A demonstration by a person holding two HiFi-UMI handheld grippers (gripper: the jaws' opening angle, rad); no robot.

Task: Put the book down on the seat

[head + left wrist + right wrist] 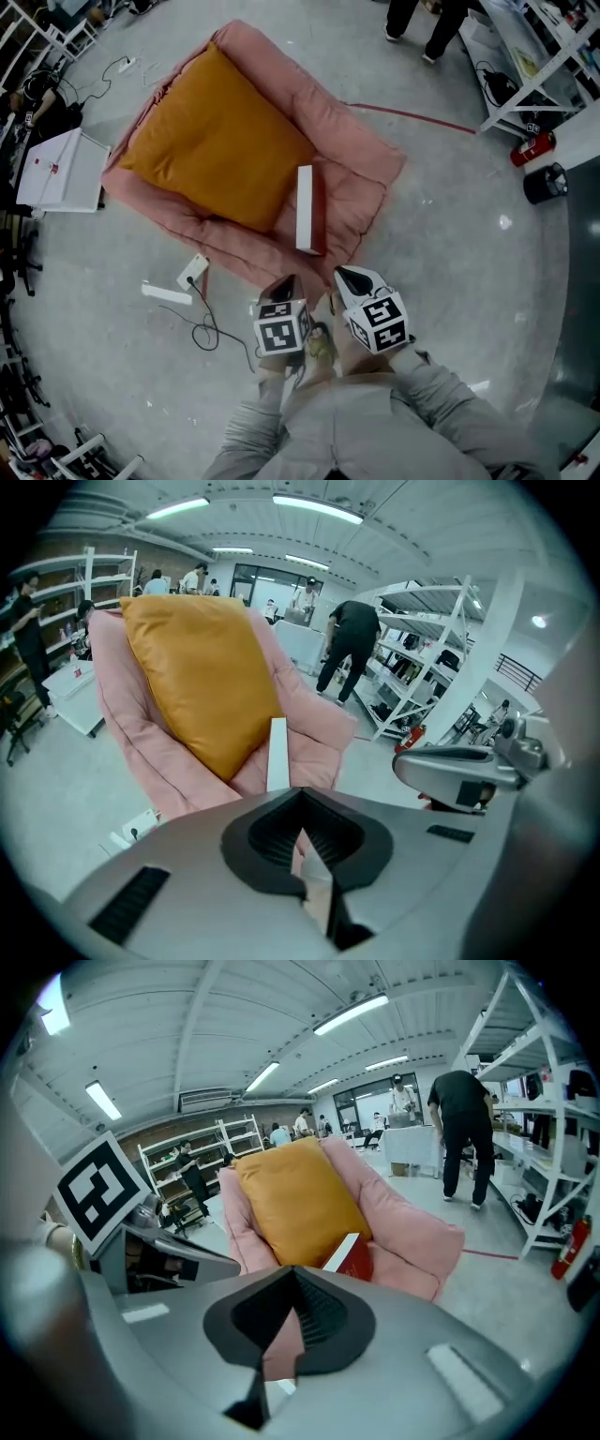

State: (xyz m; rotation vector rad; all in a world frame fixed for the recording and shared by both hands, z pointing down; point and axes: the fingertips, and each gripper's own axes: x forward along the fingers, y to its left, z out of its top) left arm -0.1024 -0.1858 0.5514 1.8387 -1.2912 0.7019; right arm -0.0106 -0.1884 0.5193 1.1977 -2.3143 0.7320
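Head view shows the book [305,208] already on the pink seat [366,178], but standing on its long edge rather than lying flat: white page block up, red cover facing the seat's right arm, just beside the lower right corner of the orange cushion [211,145]. Both tools are well apart from it, close to the person's body. The left gripper [286,284] has its jaws pressed together with nothing between them, and its own view confirms the pads meet on empty air, with the book [277,754] upright beyond them. The right gripper [352,277] likewise has its jaws together and holds nothing; its view looks past the closed tips to the book [349,1255] resting against the cushion's edge. The task looks essentially done, yet the pose is the weak point. The padding is soft and probably slopes toward the front rim, so a book balanced on a narrow edge could tip over unaided. A fall toward the cushion would be harmless, but a fall toward the front could let it slide over the low rim onto the floor. If the person chooses to lay it flat, a nudge from closed jaws high on the cover would likely topple it in an uncontrolled way. Reaching in without spreading the jaws first would shove it instead of gripping it. A power strip [192,273] and its loose cable lie on the floor near the person, a possible snag when stepping closer.
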